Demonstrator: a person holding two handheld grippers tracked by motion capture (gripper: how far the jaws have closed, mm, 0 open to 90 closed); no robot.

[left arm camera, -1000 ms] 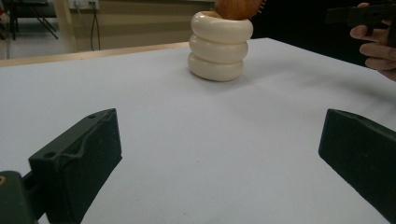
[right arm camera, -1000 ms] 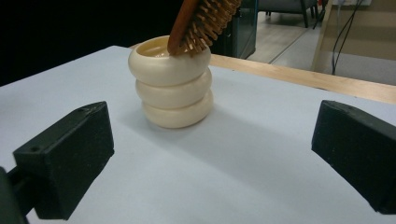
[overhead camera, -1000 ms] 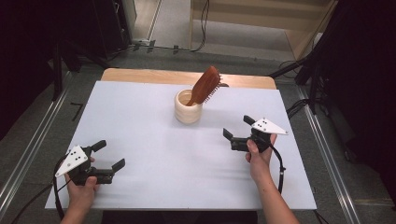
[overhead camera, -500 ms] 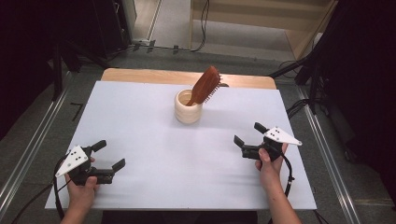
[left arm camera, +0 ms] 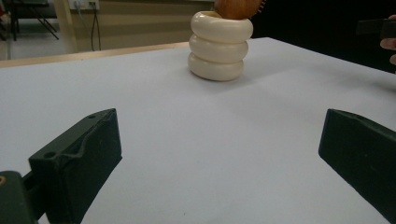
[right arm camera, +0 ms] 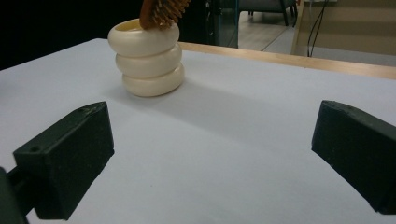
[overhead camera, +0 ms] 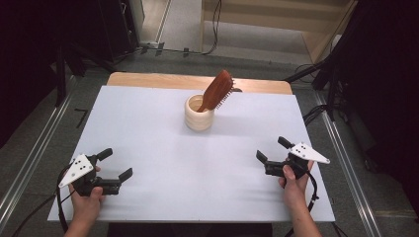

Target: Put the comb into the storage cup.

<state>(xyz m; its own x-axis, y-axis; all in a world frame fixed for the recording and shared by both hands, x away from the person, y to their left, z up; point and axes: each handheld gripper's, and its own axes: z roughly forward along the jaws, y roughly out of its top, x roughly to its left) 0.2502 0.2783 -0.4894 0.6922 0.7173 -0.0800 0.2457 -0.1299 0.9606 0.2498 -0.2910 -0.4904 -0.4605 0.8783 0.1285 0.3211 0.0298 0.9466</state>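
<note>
A cream ribbed cup [overhead camera: 199,115] stands upright at the back middle of the white table top [overhead camera: 148,123], with a brown wooden hairbrush [overhead camera: 217,90] leaning out of it to the right. The cup [left arm camera: 219,45] appears far ahead in the left gripper view, and the cup [right arm camera: 147,57] with the brush's bristles [right arm camera: 163,11] shows in the right gripper view. My left gripper [overhead camera: 116,165] rests open near the front left corner, nothing between its jaws. My right gripper [overhead camera: 272,150] is held open near the front right, also with nothing in it.
A wooden strip [overhead camera: 148,79] runs along the table's far edge. Metal rails [overhead camera: 29,158] flank the table on both sides, and cables [overhead camera: 316,111] lie on the floor to the right. The other hand [left arm camera: 387,44] is at the right edge of the left gripper view.
My right gripper has drawn back from the table's middle right toward the front right edge. The left gripper, cup and brush have stayed put.
</note>
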